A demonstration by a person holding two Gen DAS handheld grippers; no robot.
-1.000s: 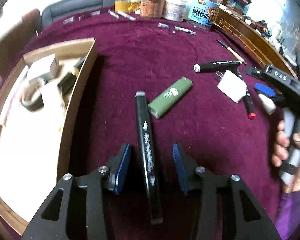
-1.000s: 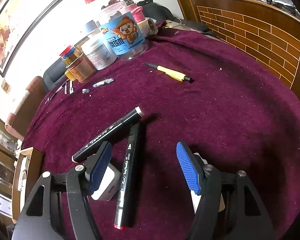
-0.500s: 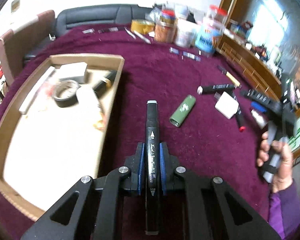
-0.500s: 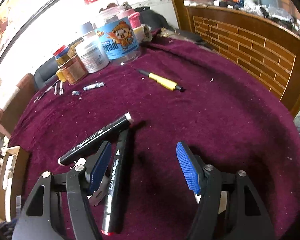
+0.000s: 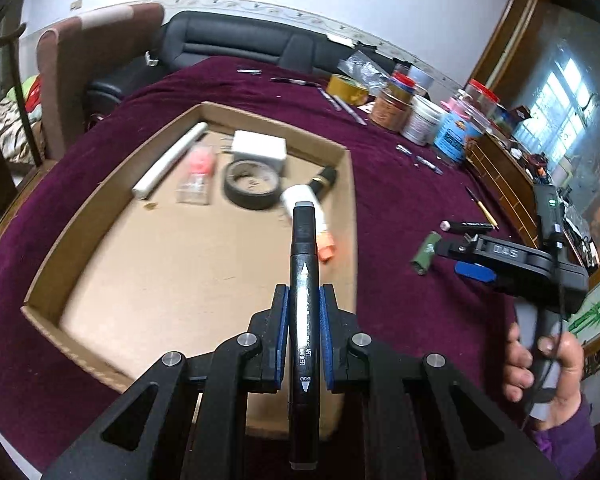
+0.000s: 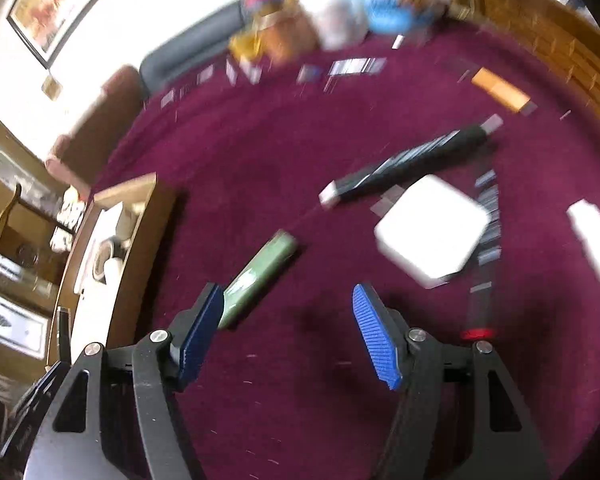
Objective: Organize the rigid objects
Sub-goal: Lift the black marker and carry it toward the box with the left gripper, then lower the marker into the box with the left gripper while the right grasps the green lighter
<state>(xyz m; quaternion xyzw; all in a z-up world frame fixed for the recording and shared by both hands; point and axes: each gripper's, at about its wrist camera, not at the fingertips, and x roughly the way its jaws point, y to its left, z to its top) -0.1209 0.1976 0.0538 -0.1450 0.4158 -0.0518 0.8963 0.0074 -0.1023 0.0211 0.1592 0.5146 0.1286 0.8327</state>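
Observation:
My left gripper (image 5: 304,328) is shut on a black marker (image 5: 305,264) and holds it above the near right part of the cardboard tray (image 5: 352,216). The tray holds a tape roll (image 5: 252,184), a white block (image 5: 260,150), a white stick and other small items. My right gripper (image 6: 288,332) is open and empty, low over the purple cloth. A green lighter (image 6: 260,276) lies just ahead of its left finger. A white square adapter (image 6: 432,228), a black marker (image 6: 412,164) and a red-tipped marker (image 6: 482,304) lie ahead to the right. This view is blurred.
Jars and tubs (image 5: 424,116) and a yellow tape roll (image 5: 346,88) stand at the table's far edge. Pens lie scattered near them. A chair (image 5: 84,68) and a dark sofa stand beyond the table. A wooden ledge runs along the right.
My left gripper closed on the black marker, lifted it and carried it left over the tray. My right gripper swung left, from the markers toward the green lighter.

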